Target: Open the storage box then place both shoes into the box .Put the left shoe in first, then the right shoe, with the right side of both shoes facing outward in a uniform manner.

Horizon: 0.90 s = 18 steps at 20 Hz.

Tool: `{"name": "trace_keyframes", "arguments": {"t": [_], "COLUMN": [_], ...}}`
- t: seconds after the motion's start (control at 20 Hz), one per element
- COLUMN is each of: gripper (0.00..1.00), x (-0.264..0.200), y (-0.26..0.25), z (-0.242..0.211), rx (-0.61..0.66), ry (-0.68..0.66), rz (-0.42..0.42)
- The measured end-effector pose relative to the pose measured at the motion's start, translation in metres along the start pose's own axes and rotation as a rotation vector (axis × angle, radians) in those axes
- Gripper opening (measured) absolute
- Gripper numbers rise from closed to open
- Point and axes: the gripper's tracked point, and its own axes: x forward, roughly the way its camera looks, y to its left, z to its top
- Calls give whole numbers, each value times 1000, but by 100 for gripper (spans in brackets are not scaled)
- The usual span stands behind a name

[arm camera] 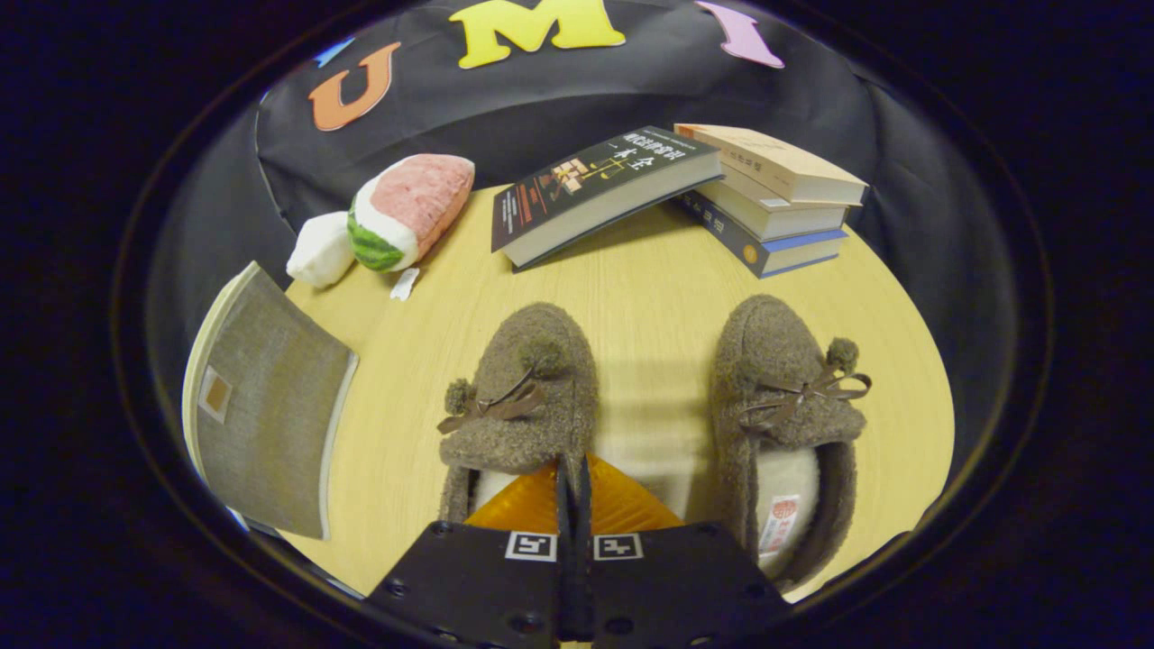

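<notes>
While the lid is not yet lifted, items run thus. Table (649, 288): wooden, bearing all. Storage box (261, 406): fabric-sided, lying off to the left of the gripper, well apart from it. Left shoe (523, 397): fuzzy slipper, long axis running straight ahead, heel end just under the fingertips. Right shoe (784, 424): parallel, to the right. Gripper (573, 478): fingers pressed together, nothing held, poised over the left shoe's opening; the box probably calls for a swing leftward.
</notes>
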Motion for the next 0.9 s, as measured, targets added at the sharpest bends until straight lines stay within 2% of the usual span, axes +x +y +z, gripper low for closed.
{"name": "trace_keyframes", "arguments": {"t": [0.2, 0.45, 0.75, 0.9], "gripper": [0, 0, 0, 0], "x": [-34, -99, -175, -182], "y": [22, 81, 189, 247], "z": [4, 22, 71, 79], "rx": [135, 289, 330, 322], "ry": [0, -53, -202, -236], "rz": [37, 99, 177, 204]}}
